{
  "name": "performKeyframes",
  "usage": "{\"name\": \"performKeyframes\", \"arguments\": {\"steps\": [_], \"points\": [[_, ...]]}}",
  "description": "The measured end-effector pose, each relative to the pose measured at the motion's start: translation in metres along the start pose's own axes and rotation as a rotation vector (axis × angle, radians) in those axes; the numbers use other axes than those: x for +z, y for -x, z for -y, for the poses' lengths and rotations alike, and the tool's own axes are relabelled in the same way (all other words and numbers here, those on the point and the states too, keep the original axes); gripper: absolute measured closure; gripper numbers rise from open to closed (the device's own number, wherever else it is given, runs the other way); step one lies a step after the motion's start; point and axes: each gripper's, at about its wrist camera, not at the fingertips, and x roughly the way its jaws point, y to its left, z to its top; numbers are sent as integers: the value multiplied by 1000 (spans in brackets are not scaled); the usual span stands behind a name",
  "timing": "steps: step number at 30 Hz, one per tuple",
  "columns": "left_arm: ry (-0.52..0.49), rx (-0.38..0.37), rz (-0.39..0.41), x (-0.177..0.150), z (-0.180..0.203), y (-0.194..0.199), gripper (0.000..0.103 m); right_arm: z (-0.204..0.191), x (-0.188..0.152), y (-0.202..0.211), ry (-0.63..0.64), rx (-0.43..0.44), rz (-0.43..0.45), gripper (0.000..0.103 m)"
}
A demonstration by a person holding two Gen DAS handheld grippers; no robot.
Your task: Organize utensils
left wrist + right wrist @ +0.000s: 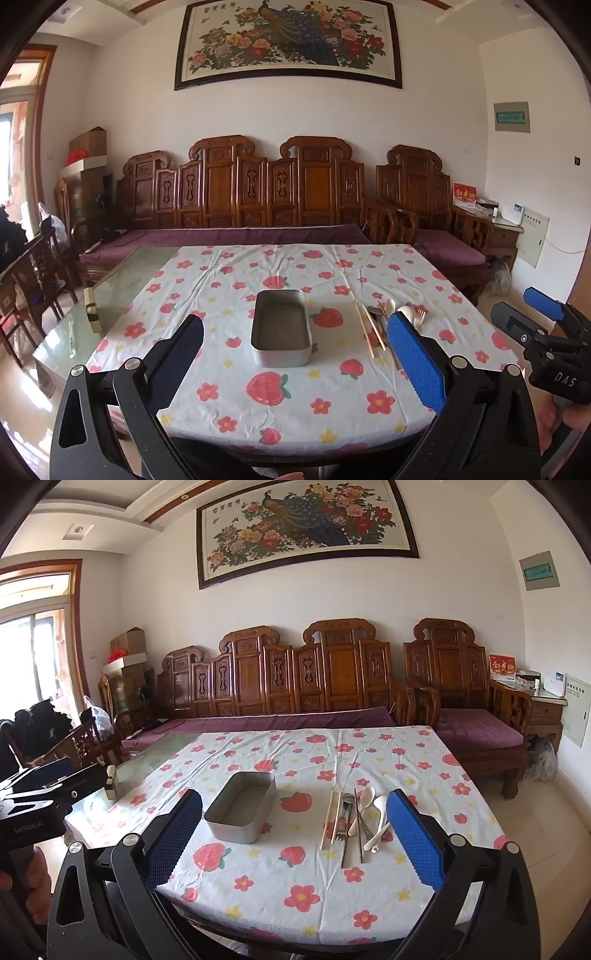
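An empty grey metal tin (280, 329) (242, 806) stands mid-table on the strawberry-print cloth (295, 402) (295, 878). To its right lies a loose pile of utensils (384, 325) (354, 819): pale wooden chopsticks (330, 819), dark chopsticks (357, 823), white spoons (376, 821) and metal cutlery. My left gripper (295, 347) is held open above the near part of the table, nothing between its fingers. My right gripper (295, 823) is open too, empty, short of the pile. Each gripper also shows at the edge of the other's view.
A carved wooden bench with purple cushions (236, 236) (280, 720) runs behind the table. Bare glass tabletop (110, 291) lies left of the cloth, with a small block (91, 309) (110, 781) standing on it. Wooden chairs (33, 273) crowd the left side.
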Motion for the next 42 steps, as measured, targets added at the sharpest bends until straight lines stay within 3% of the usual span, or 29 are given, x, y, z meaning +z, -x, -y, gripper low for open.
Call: {"name": "performKeyframes", "arguments": {"steps": [42], "points": [[-8, 4, -11, 2, -3, 3, 6, -1, 0, 1, 3, 0, 0, 3]]}}
